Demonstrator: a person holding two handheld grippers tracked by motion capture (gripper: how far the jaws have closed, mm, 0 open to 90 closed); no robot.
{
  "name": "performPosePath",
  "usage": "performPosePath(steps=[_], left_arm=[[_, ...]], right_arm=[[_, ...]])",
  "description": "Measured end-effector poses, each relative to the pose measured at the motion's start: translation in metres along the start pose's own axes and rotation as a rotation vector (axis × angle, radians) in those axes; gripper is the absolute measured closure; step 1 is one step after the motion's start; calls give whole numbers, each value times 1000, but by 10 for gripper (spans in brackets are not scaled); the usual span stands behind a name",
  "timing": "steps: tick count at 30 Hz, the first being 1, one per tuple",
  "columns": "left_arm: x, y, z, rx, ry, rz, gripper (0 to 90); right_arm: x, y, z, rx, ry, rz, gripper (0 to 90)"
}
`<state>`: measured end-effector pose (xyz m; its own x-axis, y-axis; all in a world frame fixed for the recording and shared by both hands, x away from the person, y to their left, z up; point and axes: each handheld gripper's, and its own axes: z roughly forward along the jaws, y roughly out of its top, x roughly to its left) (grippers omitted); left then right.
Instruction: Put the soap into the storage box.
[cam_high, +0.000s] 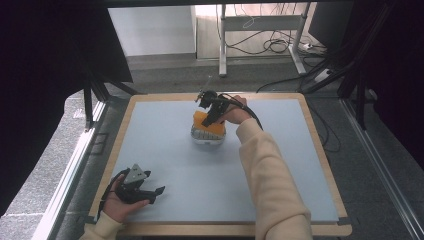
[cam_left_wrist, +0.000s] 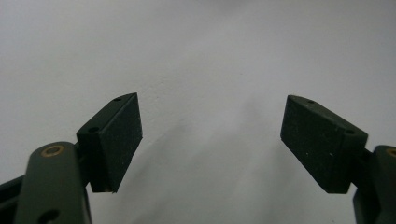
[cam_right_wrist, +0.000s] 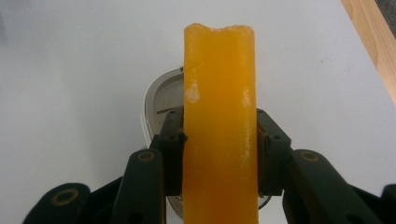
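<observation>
Nearest the person, at about seven o'clock on the desk, the left tongs rest low in the hand with their jaws spread wide and nothing between them; the left gripper view has both pads standing apart over bare grey surface. That forearm lies close to the desk's near edge, the hand cupped under the tool, idle.

Farther out, near twelve o'clock and a little short of the far edge, the right tongs are clamped on an orange block, one pad pressing each narrow side. It looks like a sponge or foam slab: matte, slightly pitted, with a dented top edge, so I judge it light, soft and springy rather than slippery. It should squash a little under the pads and spring back when let go. Held across its thin faces at about mid-height, as now, it is well controlled; a grip near the top corner would likely let it bend or twist.

Just behind and below the block sits a white dish-like holder with a grey inside, which in the high view lies directly under the block. The block stands upright on edge at or just above its rim; whether it touches I cannot tell. The right arm reaches long across the desk, sleeve stretched out, wrist bent so the tongs point down toward six o'clock.
</observation>
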<state>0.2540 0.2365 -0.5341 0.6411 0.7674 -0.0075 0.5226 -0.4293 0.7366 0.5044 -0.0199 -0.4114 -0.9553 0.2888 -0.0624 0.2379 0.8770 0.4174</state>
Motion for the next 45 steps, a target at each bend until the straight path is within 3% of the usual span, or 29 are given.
performPosePath(steps=[25,32,35,36,37,38,39,45], left_arm=[[0,0,0,4,0,3,203],[0,0,0,6,0,4,204],[0,0,1,8,-3,0,203],[0,0,1,8,-3,1,203],[-1,0,1,9,-2,2,203],[-1,0,1,9,-2,2,203],[-1,0,1,9,-2,3,203],[-2,0,1,14,-3,10,203]], right_arm=[[-4,2,25,61,43,-54,615],[-6,-1,33,82,62,-42,610],[-7,-3,30,48,57,-16,595],[-8,-3,29,37,46,-18,577],[-9,-3,25,30,13,-8,496],[-9,-3,25,30,13,-8,496],[-8,-3,22,21,-27,20,442],[-9,-9,19,12,-104,69,348]])
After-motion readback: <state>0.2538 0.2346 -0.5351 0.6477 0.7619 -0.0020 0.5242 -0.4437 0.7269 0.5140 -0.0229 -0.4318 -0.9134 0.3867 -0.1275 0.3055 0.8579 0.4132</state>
